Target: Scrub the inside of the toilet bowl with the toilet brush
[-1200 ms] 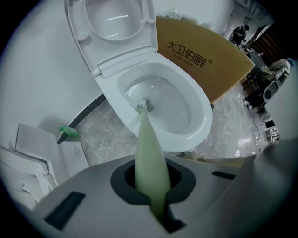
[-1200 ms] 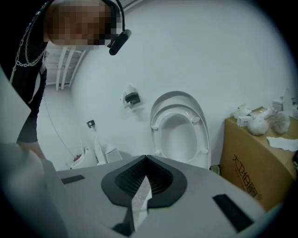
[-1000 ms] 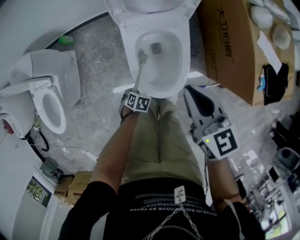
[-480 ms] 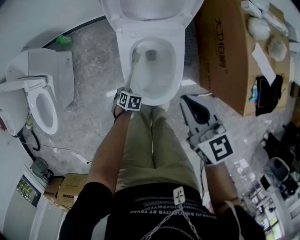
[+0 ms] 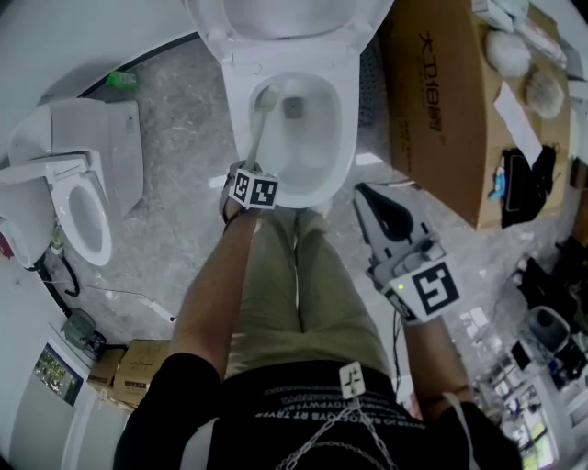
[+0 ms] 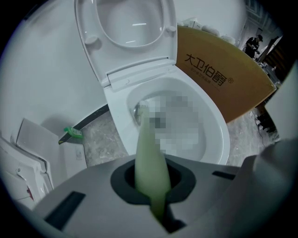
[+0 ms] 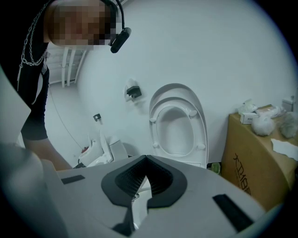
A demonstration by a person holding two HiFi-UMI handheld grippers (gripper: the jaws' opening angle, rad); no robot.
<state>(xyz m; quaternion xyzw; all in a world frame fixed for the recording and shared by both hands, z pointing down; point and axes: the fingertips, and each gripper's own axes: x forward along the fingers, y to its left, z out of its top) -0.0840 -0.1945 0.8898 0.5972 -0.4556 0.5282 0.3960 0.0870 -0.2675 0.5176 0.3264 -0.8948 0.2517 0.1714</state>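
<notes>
Toilet (image 5: 349, 119): white, seat and lid (image 5: 285, 14) raised against the wall; it stands just ahead of the person's feet in the head view.
Cardboard box (image 5: 441, 110): brown with dark print, standing on the floor just beside the toilet on the right; pale oddments lie on its top.
Second toilet (image 5: 83, 193): white, apart on the grey stone floor at the left, with its seat down.
Right gripper (image 5: 372, 193): held over the person's right thigh, clear of the toilet. In the right gripper view its jaws stand together at the tips with only a thin slit below, and nothing is between them.
Left gripper (image 5: 253, 184): held at the front rim of the toilet, its jaws closed round the brush handle.
Toilet brush (image 5: 257, 128): pale green handle running from the left gripper up into the bowl. Its head lies against the bowl's left inner wall, near the back.
Small green item (image 5: 119, 80): on the floor by the wall, left of the toilet.
</notes>
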